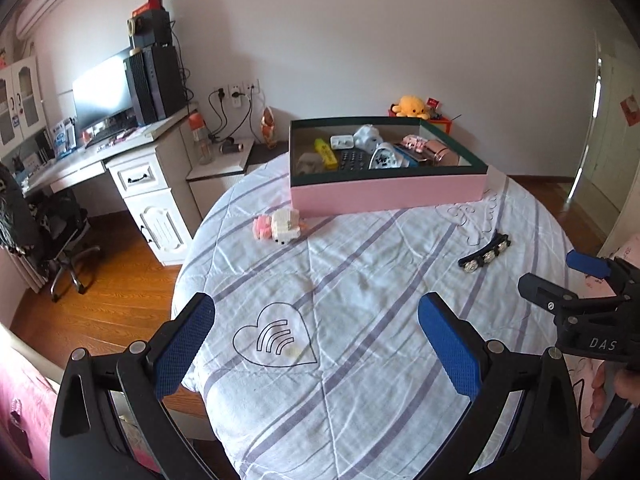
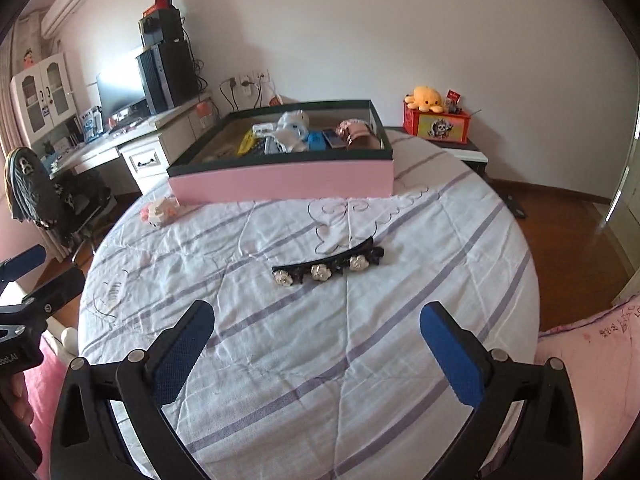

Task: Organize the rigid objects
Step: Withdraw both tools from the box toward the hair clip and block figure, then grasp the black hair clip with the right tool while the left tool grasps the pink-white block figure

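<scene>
approach for the hair clip [image 2: 329, 268] was best made from above, pads straddling its narrow width, not its length. right hand-held gripper [image 2: 316, 344] pointed steeply down over the bed [image 2: 400, 320], jaws fully spread and empty, clip just ahead. left hand-held gripper [image 1: 316, 344] was likewise wide and empty, tilted down. block toy [image 1: 280, 225] lay beside the pink box [image 1: 388, 192], which already held several items.
</scene>
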`<state>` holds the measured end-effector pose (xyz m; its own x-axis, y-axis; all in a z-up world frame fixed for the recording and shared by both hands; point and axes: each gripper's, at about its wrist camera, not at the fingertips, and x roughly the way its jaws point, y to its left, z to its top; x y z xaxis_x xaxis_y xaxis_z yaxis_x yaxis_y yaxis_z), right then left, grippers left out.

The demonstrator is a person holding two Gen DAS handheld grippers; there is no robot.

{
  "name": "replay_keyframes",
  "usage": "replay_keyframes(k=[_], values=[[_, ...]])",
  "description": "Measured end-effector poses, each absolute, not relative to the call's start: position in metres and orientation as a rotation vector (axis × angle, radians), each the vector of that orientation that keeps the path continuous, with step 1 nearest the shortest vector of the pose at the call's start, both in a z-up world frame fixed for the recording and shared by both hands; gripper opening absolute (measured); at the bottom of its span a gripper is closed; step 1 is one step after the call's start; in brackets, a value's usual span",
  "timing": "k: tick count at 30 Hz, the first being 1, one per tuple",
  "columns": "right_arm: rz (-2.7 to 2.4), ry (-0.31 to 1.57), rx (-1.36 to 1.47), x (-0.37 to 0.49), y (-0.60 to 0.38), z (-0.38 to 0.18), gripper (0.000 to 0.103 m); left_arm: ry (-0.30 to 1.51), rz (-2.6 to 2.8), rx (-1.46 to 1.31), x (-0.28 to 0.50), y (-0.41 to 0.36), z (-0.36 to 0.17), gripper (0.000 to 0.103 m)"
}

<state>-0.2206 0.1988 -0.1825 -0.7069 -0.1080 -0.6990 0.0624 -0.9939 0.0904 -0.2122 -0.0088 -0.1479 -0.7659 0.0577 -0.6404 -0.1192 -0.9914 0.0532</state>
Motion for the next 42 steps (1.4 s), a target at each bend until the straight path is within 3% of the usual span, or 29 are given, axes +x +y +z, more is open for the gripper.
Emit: replay_keyframes(k=[15, 20, 21, 24, 25, 27, 31, 42], values=[[-2.742, -0.228, 1.341, -0.280, 0.189, -0.220, 0.103, 0.112, 2.827, -1.093, -0.227, -0.017, -0.171, 0.103], [-2.702, -0.127, 1.364, -0.306, 0.176, -0.226, 0.101, 0.095, 2.833, -1.113, -0.235, -0.026, -0.176, 0.103], [-2.710, -0.093, 1.352, -0.309, 0.174, -0.225, 0.099, 0.088, 2.838, -1.123, -0.237, -0.029, -0.178, 0.103], [-2.713, -0.014, 1.347, -0.318, 0.169, -0.227, 0.080, 0.067, 2.845, -1.145, -0.242, -0.037, -0.182, 0.103], [-2.709, 0.036, 1.341, -0.319, 0.166, -0.227, 0.066, 0.059, 2.847, -1.153, -0.244, -0.039, -0.183, 0.103], [-2.688, 0.086, 1.322, -0.320, 0.164, -0.227, 0.061, 0.051, 2.847, -1.172, -0.247, -0.043, -0.187, 0.103], [-2.623, 0.114, 1.265, -0.314, 0.170, -0.223, 0.030, 0.038, 2.855, -1.202, -0.253, -0.048, -0.193, 0.103], [-2.626, 0.137, 1.252, -0.310, 0.187, -0.225, 0.027, -0.035, 2.856, -1.242, -0.280, -0.055, -0.200, 0.103]])
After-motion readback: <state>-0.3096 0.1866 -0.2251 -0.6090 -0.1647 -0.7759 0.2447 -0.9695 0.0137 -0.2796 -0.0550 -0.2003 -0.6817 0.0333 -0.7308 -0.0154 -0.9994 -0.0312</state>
